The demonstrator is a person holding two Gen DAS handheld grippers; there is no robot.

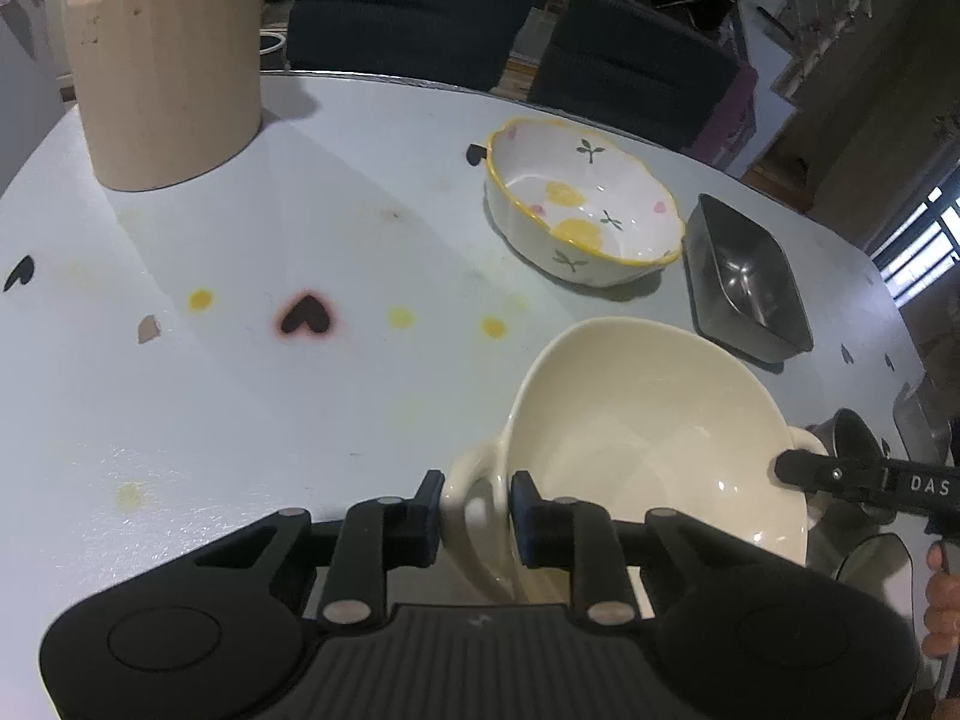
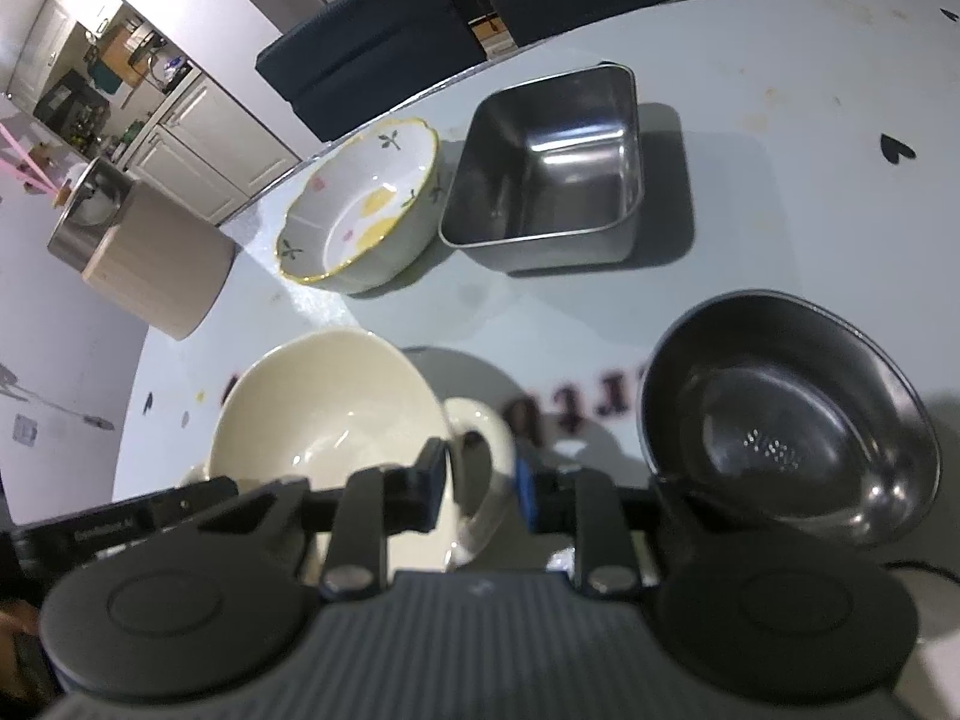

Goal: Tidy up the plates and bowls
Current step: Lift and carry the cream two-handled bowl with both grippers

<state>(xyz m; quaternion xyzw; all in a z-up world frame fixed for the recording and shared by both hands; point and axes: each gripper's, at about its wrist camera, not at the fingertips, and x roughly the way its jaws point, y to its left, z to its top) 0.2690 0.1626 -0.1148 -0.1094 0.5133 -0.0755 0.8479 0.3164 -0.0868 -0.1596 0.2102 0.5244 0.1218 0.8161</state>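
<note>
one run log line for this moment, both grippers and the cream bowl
left gripper: fingers around one handle | right gripper: fingers around other handle | cream bowl: tilted | contact: unclear

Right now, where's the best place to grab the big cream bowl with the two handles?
Probably by its handles. The cream bowl has a loop handle on each side, sticking out level. Come from both sides, one gripper per handle, fingers straddling the loop, as the left gripper and right gripper do.

Tan canister upright on white table, heart stickers; dark chairs behind.
</note>
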